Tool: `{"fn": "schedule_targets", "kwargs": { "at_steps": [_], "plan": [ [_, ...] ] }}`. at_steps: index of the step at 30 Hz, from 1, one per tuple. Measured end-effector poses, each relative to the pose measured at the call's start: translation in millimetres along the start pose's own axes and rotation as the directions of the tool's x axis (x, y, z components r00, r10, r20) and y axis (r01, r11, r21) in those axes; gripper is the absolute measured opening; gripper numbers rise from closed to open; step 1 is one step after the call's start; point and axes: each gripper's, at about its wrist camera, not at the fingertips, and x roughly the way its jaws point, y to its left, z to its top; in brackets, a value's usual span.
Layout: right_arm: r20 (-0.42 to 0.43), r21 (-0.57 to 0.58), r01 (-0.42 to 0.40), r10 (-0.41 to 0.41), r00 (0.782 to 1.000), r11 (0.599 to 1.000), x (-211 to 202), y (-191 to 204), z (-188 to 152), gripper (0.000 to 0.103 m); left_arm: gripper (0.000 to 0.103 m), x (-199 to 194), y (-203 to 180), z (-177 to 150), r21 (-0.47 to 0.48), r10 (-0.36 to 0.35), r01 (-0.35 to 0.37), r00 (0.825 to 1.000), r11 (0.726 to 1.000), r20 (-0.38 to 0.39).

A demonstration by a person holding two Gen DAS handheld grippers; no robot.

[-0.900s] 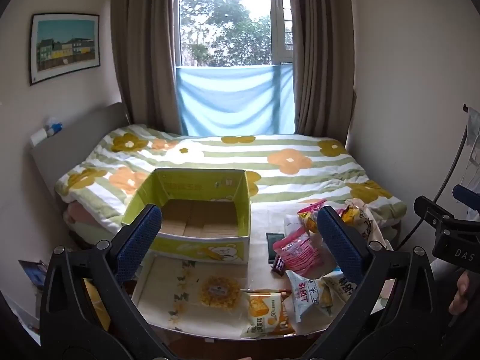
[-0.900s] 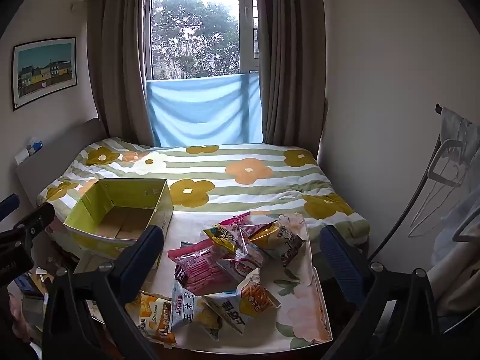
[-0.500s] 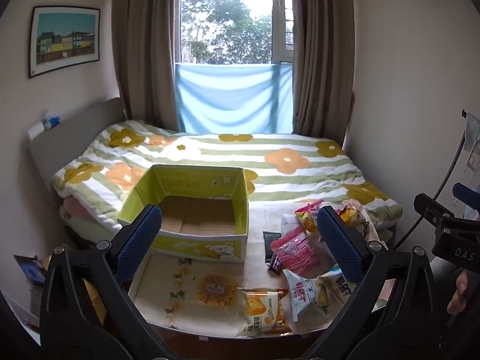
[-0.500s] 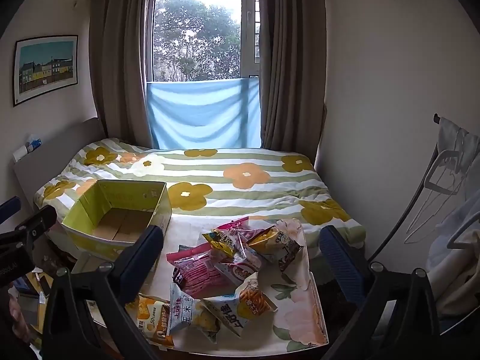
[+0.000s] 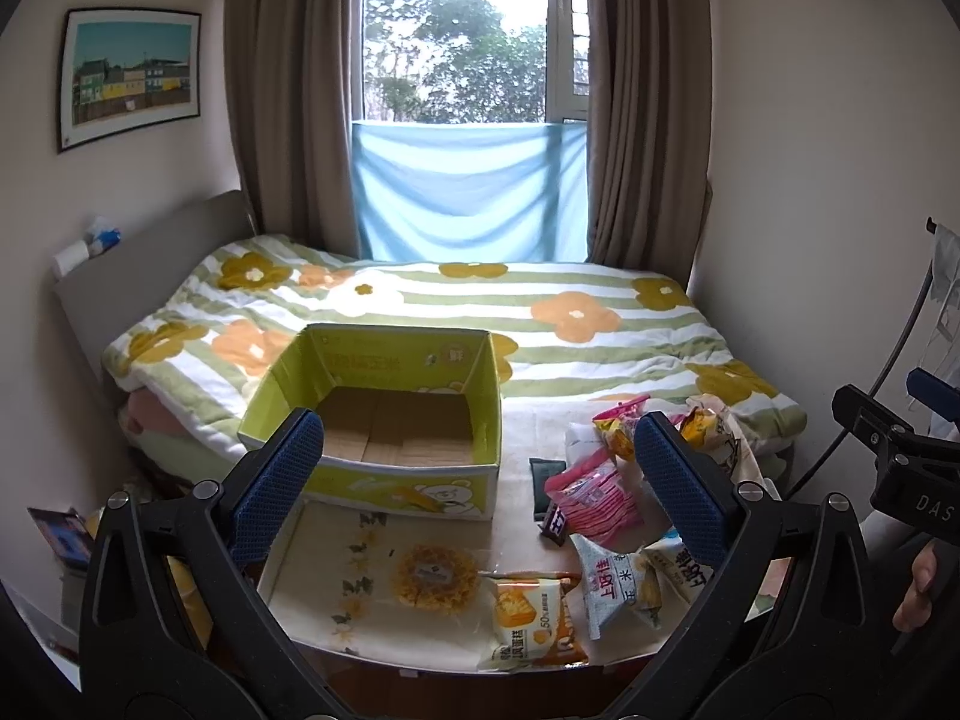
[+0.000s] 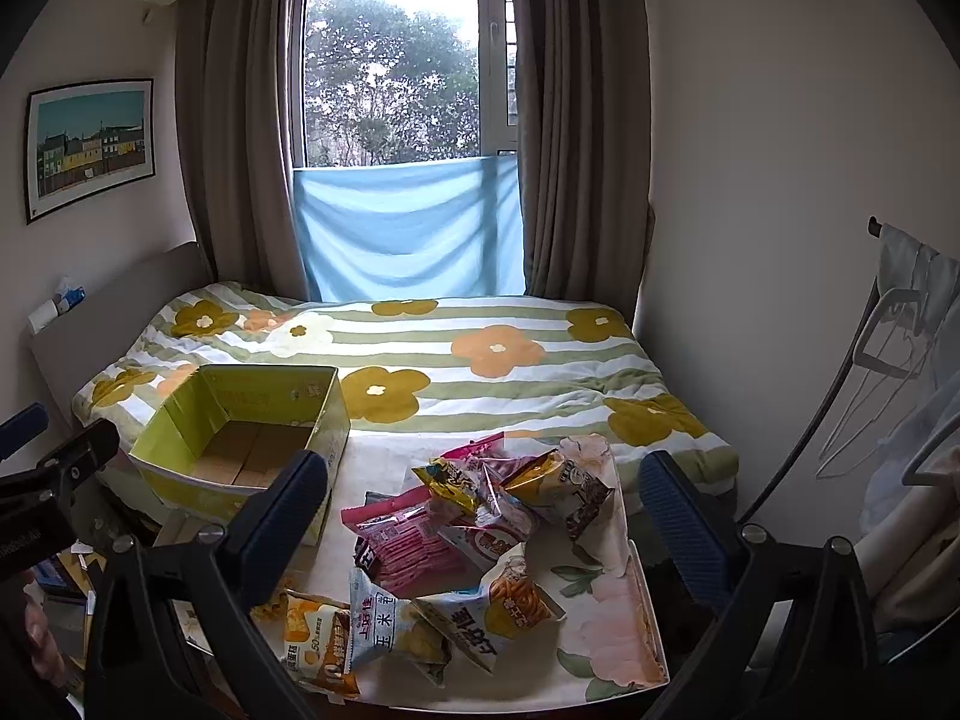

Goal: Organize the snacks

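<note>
Both held angled down over the table (image 5: 336, 546), side by side: left gripper (image 5: 477, 480) with jaws spread wide and nothing between the blue pads; right gripper (image 6: 483, 516) likewise wide apart and empty. Off to the left on the table, against the bed (image 6: 498, 384): yellow-green box (image 5: 384, 414), open side up, long axis running left to right, bare inside. To its right, a loose heap of snack packets (image 6: 480, 510) lying flat at mixed angles, pink packet (image 6: 414, 540) in the middle, orange packet (image 5: 528, 618) at the near edge, top end away from the camera.
</note>
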Motion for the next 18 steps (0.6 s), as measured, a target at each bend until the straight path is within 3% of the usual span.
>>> {"fn": "schedule_targets", "kwargs": {
  "at_steps": [18],
  "plan": [
    [-0.006, 0.012, -0.017, 0.017, 1.000, 1.000, -2.5, 4.8, -1.8, 0.103, 0.103, -0.6, 0.2, -0.4, 0.005, 0.009, -0.009, 1.000, 1.000, -0.003]
  ]
}}
